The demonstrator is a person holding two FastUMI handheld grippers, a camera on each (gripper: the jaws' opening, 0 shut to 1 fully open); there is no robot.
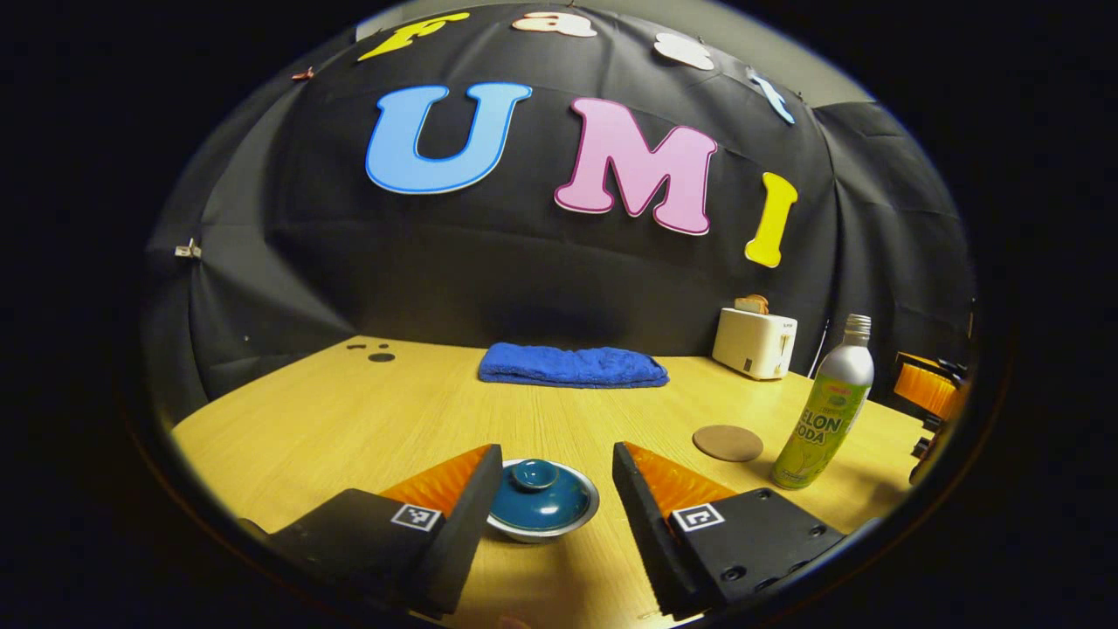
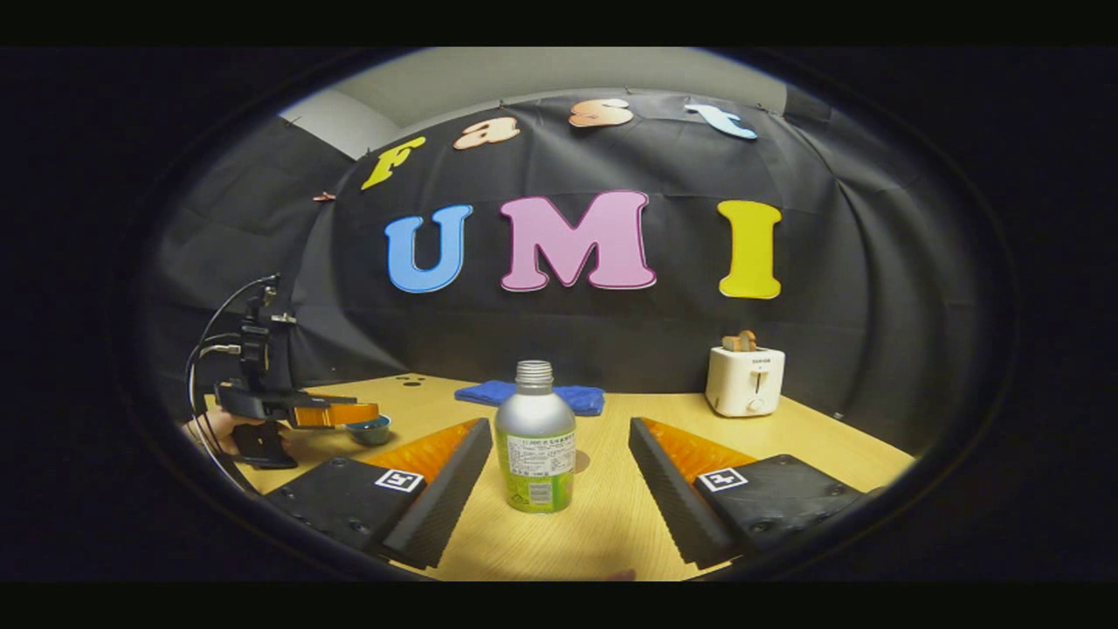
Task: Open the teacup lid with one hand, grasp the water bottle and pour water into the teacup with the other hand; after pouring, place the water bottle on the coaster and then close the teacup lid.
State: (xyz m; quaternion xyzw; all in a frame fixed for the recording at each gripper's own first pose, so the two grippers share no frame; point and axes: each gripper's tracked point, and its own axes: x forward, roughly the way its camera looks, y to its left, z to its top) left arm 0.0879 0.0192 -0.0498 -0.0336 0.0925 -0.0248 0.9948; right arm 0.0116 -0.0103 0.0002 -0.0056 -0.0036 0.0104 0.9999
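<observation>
My left gripper point(image 1: 556, 498) hangs with jaws spread wide, the lidded teacup point(image 1: 541, 500) on the table point(image 1: 349, 419) between the fingers, untouched by either. Further right lies the round coaster point(image 1: 728, 443), then the water bottle point(image 1: 825, 406) upright just beside it. My right gripper point(image 2: 559, 489) is likewise released, fingers either side of the bottle, apart from it. Blue towel point(image 1: 572, 365) and toaster point(image 1: 755, 341) sit at the back.

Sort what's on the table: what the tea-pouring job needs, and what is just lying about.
Needed: teacup with its lid on, water bottle, coaster, left gripper, right gripper.

Lying about: blue towel, toaster.
</observation>
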